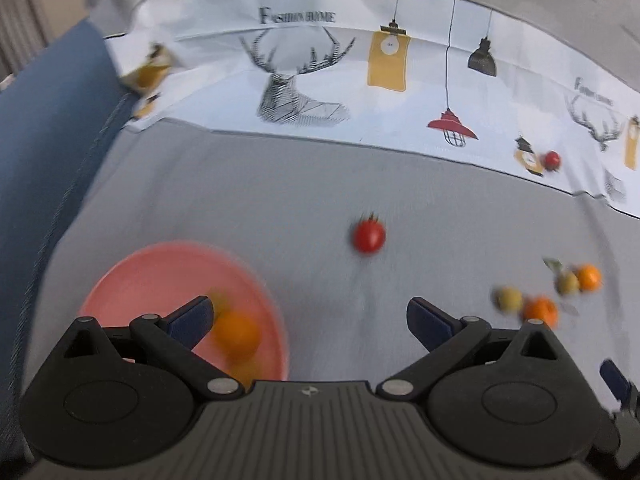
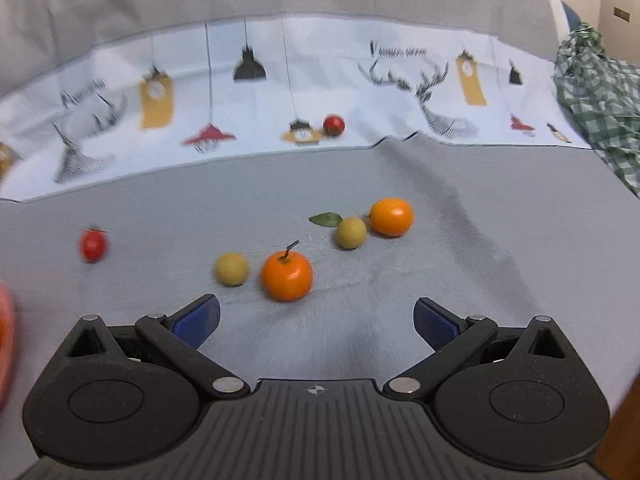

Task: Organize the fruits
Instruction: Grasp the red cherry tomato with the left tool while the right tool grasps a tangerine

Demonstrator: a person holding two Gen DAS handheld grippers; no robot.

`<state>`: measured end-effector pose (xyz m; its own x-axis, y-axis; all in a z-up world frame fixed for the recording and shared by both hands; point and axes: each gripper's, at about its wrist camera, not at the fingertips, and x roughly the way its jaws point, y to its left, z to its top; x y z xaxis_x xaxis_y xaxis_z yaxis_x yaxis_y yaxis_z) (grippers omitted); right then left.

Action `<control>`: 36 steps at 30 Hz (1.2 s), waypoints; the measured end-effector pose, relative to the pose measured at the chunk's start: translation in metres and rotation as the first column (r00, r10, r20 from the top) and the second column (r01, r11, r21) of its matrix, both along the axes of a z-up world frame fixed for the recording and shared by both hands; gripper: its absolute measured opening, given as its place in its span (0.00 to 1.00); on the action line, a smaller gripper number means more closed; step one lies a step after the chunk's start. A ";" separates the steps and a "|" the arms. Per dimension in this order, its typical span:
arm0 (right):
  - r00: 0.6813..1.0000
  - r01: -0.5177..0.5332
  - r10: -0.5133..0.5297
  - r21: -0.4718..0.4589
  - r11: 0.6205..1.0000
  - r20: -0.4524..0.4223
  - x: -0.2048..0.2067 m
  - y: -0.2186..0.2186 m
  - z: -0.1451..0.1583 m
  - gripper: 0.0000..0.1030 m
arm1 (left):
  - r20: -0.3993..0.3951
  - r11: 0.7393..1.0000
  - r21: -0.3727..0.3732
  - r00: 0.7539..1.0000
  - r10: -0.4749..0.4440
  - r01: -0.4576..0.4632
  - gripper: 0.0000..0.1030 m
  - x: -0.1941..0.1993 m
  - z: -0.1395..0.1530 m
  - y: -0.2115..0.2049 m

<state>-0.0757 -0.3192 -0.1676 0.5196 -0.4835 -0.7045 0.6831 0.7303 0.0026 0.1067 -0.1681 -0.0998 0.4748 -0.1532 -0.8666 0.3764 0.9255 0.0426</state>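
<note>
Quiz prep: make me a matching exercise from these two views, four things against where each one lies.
Things:
1. pink plate
2. green leaf
3. far red tomato
4. checked cloth

Places:
A. on the printed lamp-and-deer fabric
B. bunched at the right edge of the right wrist view
C. beside a yellow-green fruit
D. under an orange fruit, at the left gripper

Pairs: 1-D, 2-C, 3-A, 4-B

Grey cloth [image 2: 360, 184] matt, finely woven; printed sheet [image 2: 320, 80] smooth; oranges [image 2: 286, 275] glossy; gripper housing [image 2: 316, 428] matt ribbed plastic.
</note>
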 end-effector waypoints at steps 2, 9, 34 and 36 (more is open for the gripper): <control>1.000 0.007 -0.007 -0.005 1.000 -0.030 0.017 -0.013 -0.016 0.99 | 0.006 1.000 0.021 1.000 -0.023 0.023 1.00 0.020 -0.019 -0.022; 1.000 0.021 -0.021 -0.031 0.999 -0.002 0.034 -0.035 -0.050 0.99 | -0.083 0.995 0.065 0.994 -0.072 0.078 1.00 0.078 -0.095 -0.071; 0.995 0.026 -0.019 -0.078 0.997 0.097 0.019 -0.016 -0.030 0.37 | -0.076 0.999 0.027 0.997 0.025 -0.023 0.30 0.078 -0.058 -0.060; 0.990 0.066 -0.053 -0.101 0.993 0.128 0.008 -0.016 -0.014 0.37 | -0.051 1.000 -0.009 0.999 -0.004 0.004 0.31 0.063 -0.035 -0.052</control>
